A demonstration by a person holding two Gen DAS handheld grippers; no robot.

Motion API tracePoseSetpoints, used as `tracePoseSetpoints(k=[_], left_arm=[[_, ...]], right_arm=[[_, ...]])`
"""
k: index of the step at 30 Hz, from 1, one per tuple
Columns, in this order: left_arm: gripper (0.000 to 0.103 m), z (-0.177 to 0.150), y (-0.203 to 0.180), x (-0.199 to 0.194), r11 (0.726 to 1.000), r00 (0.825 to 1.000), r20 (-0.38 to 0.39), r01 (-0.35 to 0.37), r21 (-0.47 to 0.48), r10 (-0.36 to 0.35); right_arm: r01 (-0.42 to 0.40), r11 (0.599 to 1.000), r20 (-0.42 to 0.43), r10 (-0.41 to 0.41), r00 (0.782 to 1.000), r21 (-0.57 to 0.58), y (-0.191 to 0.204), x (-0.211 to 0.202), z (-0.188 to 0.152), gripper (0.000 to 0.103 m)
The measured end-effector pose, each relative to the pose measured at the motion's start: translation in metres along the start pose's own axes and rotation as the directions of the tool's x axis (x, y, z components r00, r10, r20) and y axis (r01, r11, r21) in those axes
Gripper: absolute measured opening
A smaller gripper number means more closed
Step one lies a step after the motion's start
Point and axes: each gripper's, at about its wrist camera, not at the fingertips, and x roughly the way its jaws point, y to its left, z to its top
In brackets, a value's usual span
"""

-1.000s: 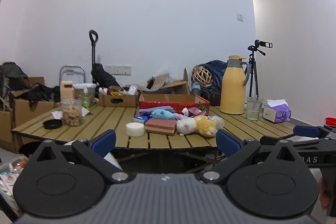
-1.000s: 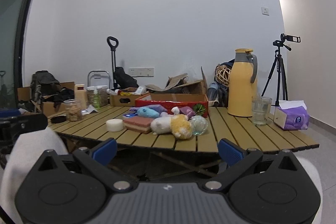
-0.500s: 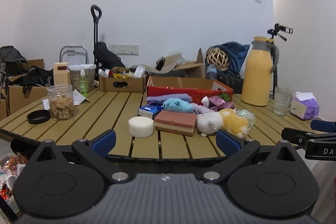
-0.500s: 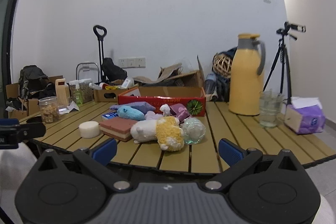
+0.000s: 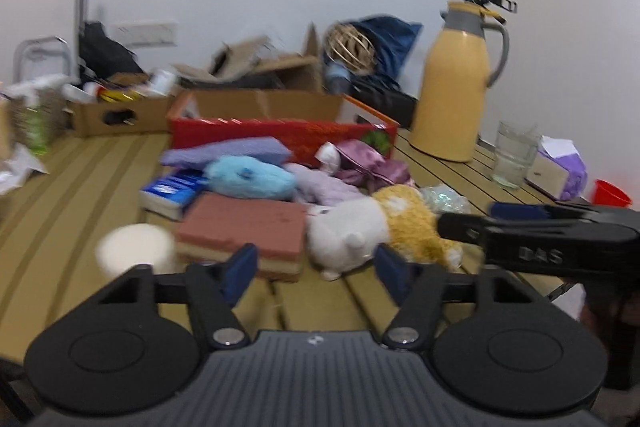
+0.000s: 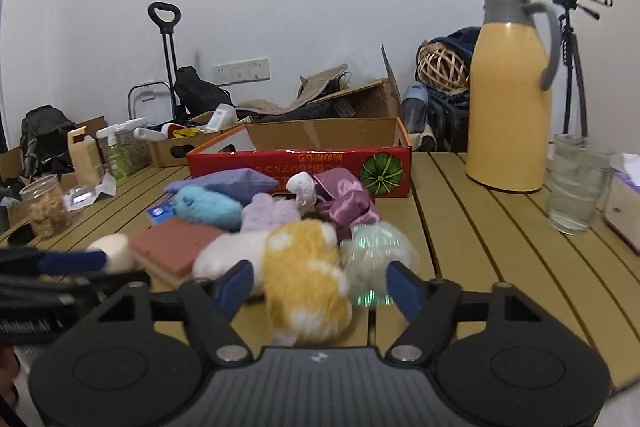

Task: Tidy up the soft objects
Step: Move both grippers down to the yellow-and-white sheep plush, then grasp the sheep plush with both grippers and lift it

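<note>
1. On the right gripper (image 5: 536,239), crossing my left wrist view, I read white letters "DAS".
2. The red box (image 6: 300,165) at the counter's far edge carries upside-down yellow characters I cannot read, beside a watermelon picture.

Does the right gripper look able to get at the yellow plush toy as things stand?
Probably yes: the yellow plush toy lies at the table's near edge, directly ahead of the right gripper, whose closing jaws aren't yet pressing it; nothing lies between.
</note>
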Motion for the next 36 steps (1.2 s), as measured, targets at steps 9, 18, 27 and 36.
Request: tracePoseSetpoints(k=[9,18,27,36], left_arm=[[0.037,-0.003,0.004,0.056,0.993,0.994,-0.037,0.098,-0.070,-0.101],[0.060,0.007,0.031,0.052,0.963,0.987,0.030,0.163,-0.217,-0.160],[0.076,-0.012,0.033,0.006,0.937,0.971,0.024,0.236,-0.258,-0.238],[0.049,-0.028,0.027,0.021,0.961,0.984,-0.038,0.159,-0.225,-0.172]], right_arm=[[-0.164,0.984,-0.073,0.169,0.983,0.062,-0.011,0.013,-0.011,0.040],[-0.415,0.910,-0.136,0.412,0.901,0.011,0.035,0.005,-0.026,0.045],[-0.304,0.947,-0.023,0.308,0.951,0.104,-0.013,-0.006,0.007,0.049],[-0.256,0.929,-0.073,0.285,0.956,0.266,-0.016,0.047,0.004,0.041]])
